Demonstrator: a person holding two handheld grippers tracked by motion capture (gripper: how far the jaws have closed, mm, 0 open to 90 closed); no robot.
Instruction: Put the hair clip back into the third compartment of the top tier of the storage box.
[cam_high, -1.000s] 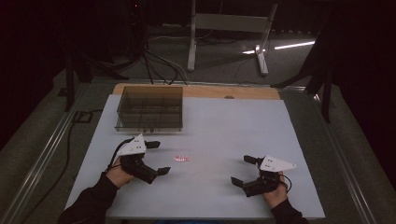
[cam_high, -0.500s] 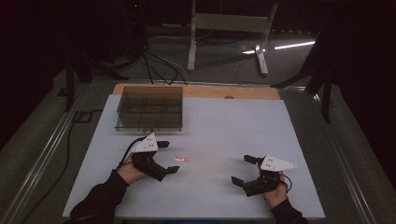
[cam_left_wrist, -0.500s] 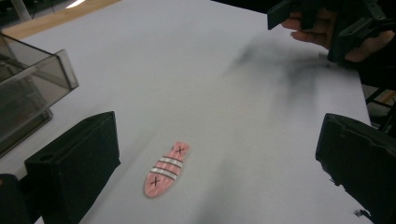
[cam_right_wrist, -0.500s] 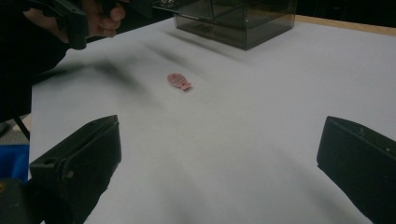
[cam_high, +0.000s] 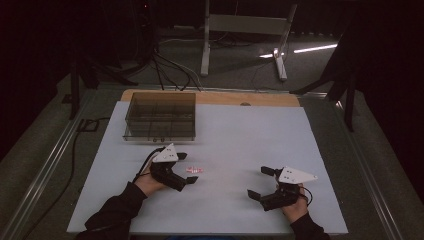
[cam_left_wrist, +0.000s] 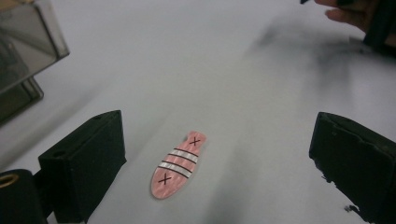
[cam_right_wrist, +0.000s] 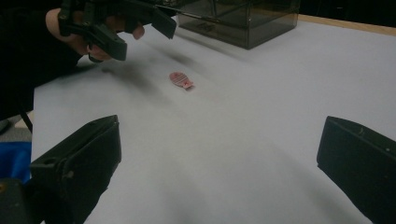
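Left claw (cam_high: 186, 168): I hold it spread, jaws flanking the clip.
Clip (cam_left_wrist: 178, 165): pink, 2 crosses, flat on tabletop (cam_high: 250, 135).

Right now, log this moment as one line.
left tool: open, straddling pink hair clip | right tool: open, idle | clip flat on table

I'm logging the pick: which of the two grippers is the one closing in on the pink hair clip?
The left gripper: its open jaws straddle the pink hair clip. The right gripper, also open, sits well apart from it.
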